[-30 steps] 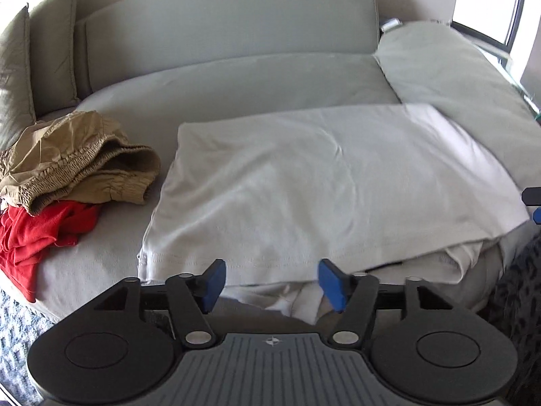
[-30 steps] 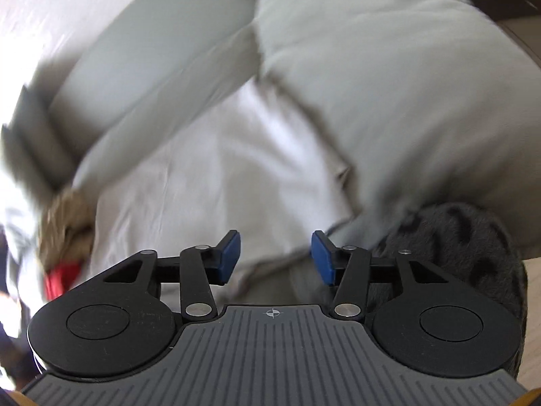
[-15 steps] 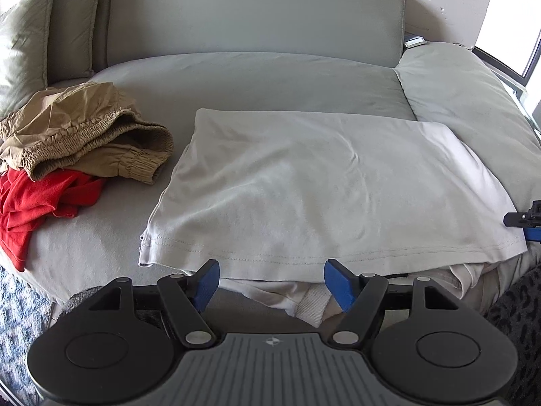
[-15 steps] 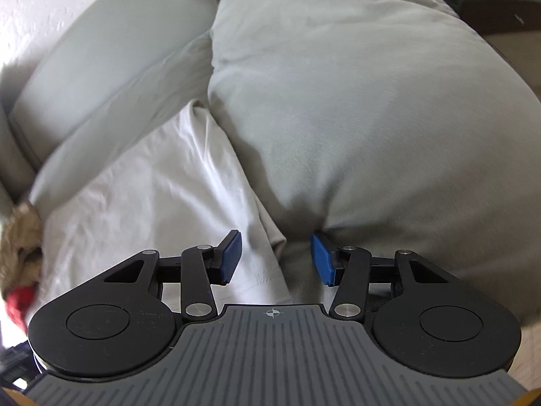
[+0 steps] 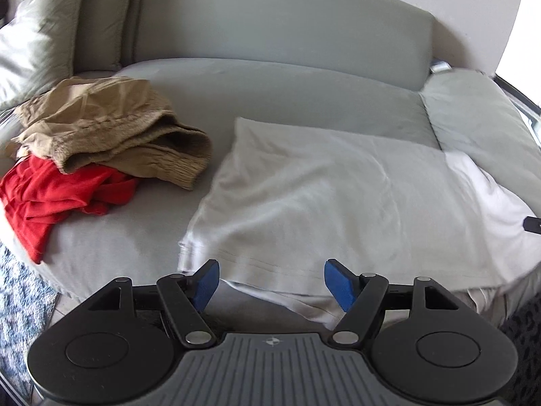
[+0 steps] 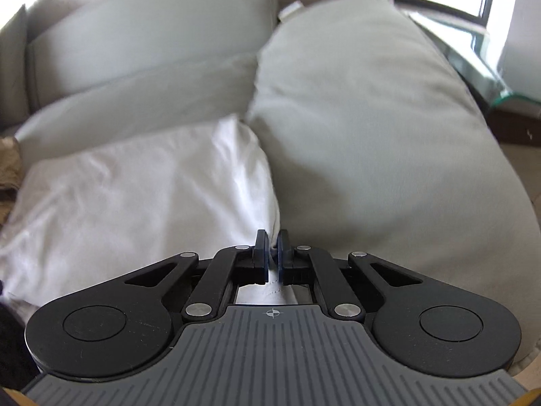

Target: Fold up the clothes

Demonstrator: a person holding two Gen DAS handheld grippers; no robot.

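A white shirt (image 5: 338, 196) lies flat, folded over on itself, on the grey sofa seat (image 5: 270, 88). My left gripper (image 5: 270, 284) is open and empty, just short of the shirt's near hem. My right gripper (image 6: 272, 248) is shut on the shirt's right edge (image 6: 257, 182), next to the big grey cushion (image 6: 372, 128). Its tip shows at the right edge of the left wrist view (image 5: 532, 223). The shirt's lower layers hang off the seat front (image 5: 304, 304).
A tan pair of shorts (image 5: 111, 128) lies on a red garment (image 5: 57, 196) at the left of the seat. Grey pillows (image 5: 33, 44) stand at the back left. A blue patterned rug (image 5: 20, 297) covers the floor. A glass side table (image 6: 480, 57) stands at the right.
My right gripper has closed on the shirt's right edge; it was open half a second ago. My left gripper has moved in closer to the shirt's near hem and stays open.
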